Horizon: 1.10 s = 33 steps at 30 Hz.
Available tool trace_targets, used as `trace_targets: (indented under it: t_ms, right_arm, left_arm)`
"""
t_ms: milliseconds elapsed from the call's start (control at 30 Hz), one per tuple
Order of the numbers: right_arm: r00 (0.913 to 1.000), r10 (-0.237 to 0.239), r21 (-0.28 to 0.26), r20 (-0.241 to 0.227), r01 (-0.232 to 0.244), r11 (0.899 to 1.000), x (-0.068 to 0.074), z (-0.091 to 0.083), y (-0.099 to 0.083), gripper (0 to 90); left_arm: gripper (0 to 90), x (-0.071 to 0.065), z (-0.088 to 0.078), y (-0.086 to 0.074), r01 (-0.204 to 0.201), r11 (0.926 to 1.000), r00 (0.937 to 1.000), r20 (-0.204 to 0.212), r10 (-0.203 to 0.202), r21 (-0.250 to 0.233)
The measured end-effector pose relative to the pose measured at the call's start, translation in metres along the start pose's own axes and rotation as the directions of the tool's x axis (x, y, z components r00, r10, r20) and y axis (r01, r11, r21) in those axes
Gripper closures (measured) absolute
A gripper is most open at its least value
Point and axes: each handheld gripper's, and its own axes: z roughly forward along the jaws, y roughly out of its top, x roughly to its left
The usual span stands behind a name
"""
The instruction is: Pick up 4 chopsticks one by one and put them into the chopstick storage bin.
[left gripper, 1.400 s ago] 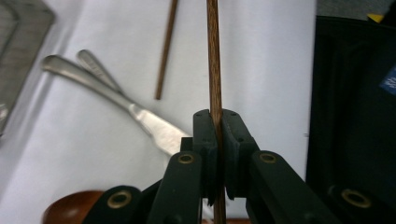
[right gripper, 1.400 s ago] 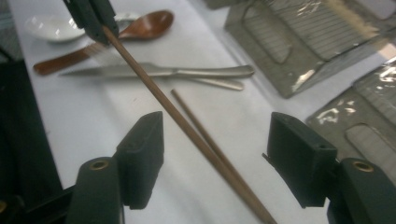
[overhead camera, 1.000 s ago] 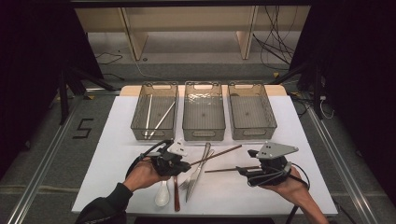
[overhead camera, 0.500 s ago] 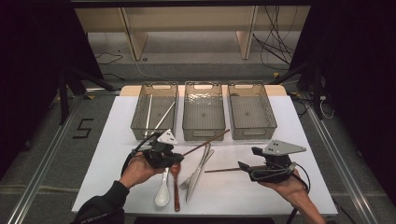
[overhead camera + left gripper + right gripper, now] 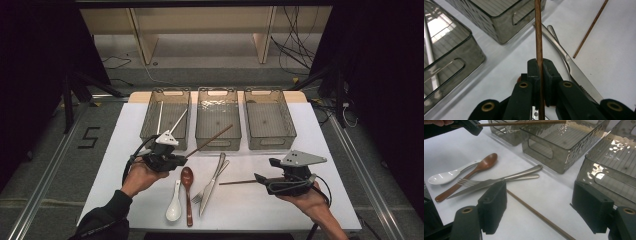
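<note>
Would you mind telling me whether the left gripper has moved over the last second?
Yes. The left gripper, shut on a brown chopstick, has shifted left and away from the knife, toward the left bin.

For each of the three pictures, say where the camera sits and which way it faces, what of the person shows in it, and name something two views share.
High view: above the person's side, looking forward and down on the table; both forearms, left gripper, right gripper.
Left gripper view: along its shut jaws, clamping the brown chopstick.
Right gripper view: along its open jaws, over the second chopstick lying on the table.
Shared: knife and fork appear in all three.
</note>
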Motion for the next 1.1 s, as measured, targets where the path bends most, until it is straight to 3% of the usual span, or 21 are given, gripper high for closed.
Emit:
trace_targets:
  t_ms: [600,967,1100]
  right_arm:
    - [1.0000,-0.001,0.001,0.005,0.001,1.000,-0.001,0.001,-0.001,28.8]
    - [1.0000,-0.002,0.009,0.004,0.002,1.000,-0.002,0.002,-0.001,28.5]
    - [1.0000,-0.001,0.010,0.005,0.001,1.000,-0.002,0.002,-0.001,28.5]
  left_arm:
    - [85.0,0.022,-0.019,0.000,0.059,0.9966,0.9963,-0.060,-0.062,-0.058]
    - [85.0,0.052,-0.030,0.003,0.146,0.9824,0.9784,-0.130,-0.161,-0.116]
    - [85.0,0.061,-0.031,0.005,0.162,0.9785,0.9727,-0.146,-0.180,-0.127]
